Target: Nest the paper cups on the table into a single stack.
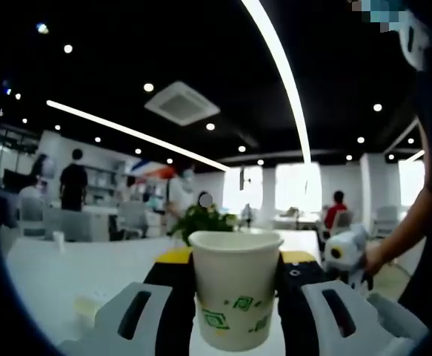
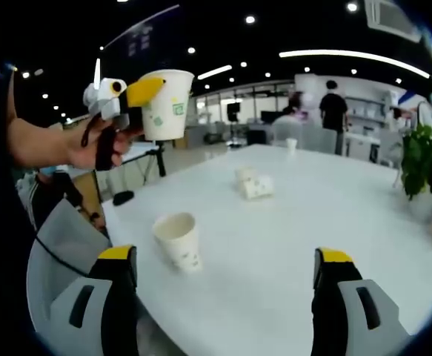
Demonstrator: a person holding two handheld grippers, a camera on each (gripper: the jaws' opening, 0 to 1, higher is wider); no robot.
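Observation:
A white paper cup with green marks (image 1: 234,293) stands upright between my left gripper's (image 1: 236,256) yellow-tipped fingers, which are shut on its sides. In the right gripper view that same cup (image 2: 167,104) hangs high above the table's near corner, held by the left gripper (image 2: 150,93) in a person's hand. My right gripper (image 2: 225,256) is open with nothing between its jaws, low over the white table (image 2: 334,215). A second cup (image 2: 178,239) stands upright on the table just ahead of the right gripper's left jaw. Further out, a pale cup or two (image 2: 254,183) lie on their sides.
A leafy green plant (image 2: 427,159) stands at the table's right edge, also seen behind the held cup (image 1: 204,219). A small cup (image 2: 291,144) sits at the table's far end. People, chairs and desks fill the office beyond. The right gripper (image 1: 345,252) shows beside a person's hand.

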